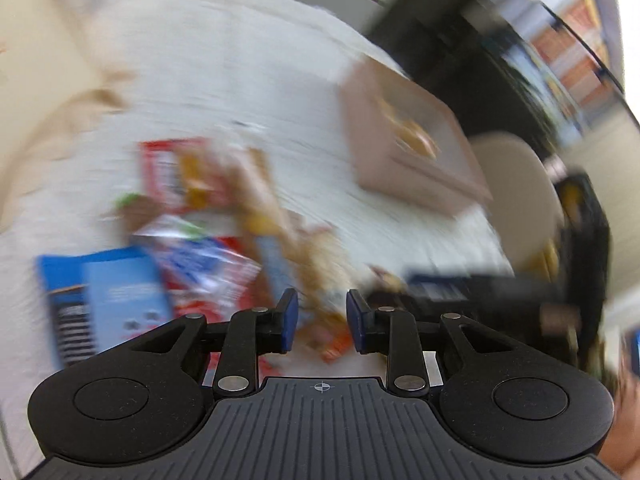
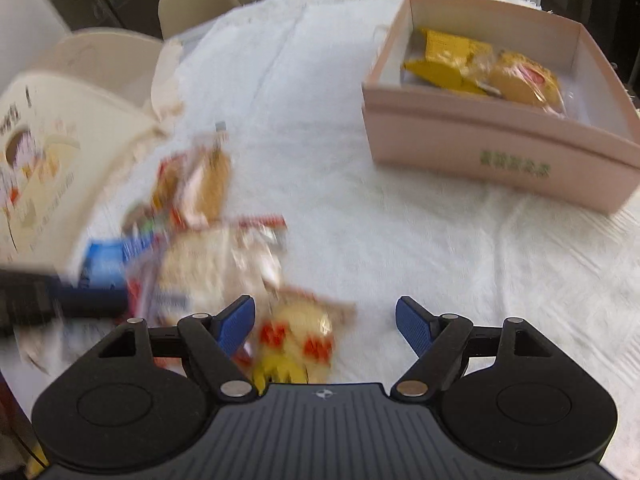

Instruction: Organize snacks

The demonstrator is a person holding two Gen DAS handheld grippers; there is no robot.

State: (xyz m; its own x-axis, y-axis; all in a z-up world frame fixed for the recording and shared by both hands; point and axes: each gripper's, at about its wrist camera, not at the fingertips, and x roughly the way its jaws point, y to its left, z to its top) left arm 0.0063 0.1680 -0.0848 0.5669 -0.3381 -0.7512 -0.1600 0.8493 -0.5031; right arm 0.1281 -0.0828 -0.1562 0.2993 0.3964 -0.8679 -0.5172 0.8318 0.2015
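Loosely heaped, blurred snack packets lie below both empty tools, jaws apart.

Pink box stands at table's far right, open-topped, walls upright, yellow packets covering part of floor. Wide bare white cloth between box and snack pile: free passage. Pile crowds left side. Cream bag blocks far left. Chairs ring far edge.
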